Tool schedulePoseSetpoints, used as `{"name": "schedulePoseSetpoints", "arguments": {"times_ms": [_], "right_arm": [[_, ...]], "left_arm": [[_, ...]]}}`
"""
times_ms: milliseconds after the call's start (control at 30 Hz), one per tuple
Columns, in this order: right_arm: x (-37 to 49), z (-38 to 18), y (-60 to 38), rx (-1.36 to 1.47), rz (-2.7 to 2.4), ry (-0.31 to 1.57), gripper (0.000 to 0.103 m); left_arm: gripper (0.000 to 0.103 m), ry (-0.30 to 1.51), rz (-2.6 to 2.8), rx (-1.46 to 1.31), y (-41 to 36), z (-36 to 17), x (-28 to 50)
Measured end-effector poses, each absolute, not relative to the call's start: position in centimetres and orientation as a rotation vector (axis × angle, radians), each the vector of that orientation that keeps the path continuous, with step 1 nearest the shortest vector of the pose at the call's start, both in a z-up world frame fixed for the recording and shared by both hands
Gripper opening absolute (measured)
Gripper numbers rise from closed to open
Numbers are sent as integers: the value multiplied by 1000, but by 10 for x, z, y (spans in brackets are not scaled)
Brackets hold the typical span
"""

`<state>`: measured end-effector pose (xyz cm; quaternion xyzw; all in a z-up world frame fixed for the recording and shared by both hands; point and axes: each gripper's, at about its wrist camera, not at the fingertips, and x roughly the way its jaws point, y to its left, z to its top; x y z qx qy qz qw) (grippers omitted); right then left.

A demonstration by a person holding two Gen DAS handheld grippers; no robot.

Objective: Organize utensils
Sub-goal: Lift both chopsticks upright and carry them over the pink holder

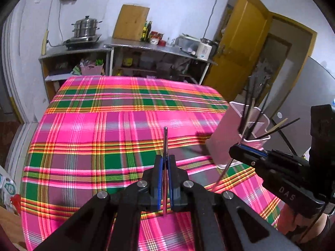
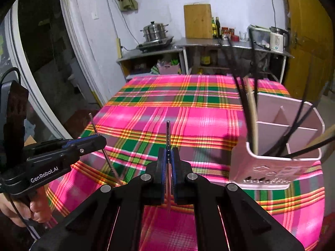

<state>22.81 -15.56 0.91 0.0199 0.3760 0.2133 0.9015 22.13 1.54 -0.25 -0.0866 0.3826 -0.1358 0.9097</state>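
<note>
In the left wrist view, the left gripper at bottom centre is clamping a thin metal utensil over the plaid tablecloth, while the pink utensil holder is standing at the right edge. In the right wrist view, the right gripper is likewise pinching a second slim utensil at bottom centre, with the holder at the right.

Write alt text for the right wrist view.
The right tongs grip a thin metal chopstick above a pink plaid tablecloth. The left tongs hold another chopstick at left; a pink divided holder with dark chopsticks stands at right.
</note>
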Motion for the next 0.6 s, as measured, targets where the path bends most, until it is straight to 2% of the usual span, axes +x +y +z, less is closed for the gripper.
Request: {"name": "schedulePoseSetpoints", "arguments": {"times_ms": [600], "right_arm": [[192, 36, -192, 84, 404, 716, 5]], "left_arm": [[4, 753, -364, -136, -16, 24, 192]]}}
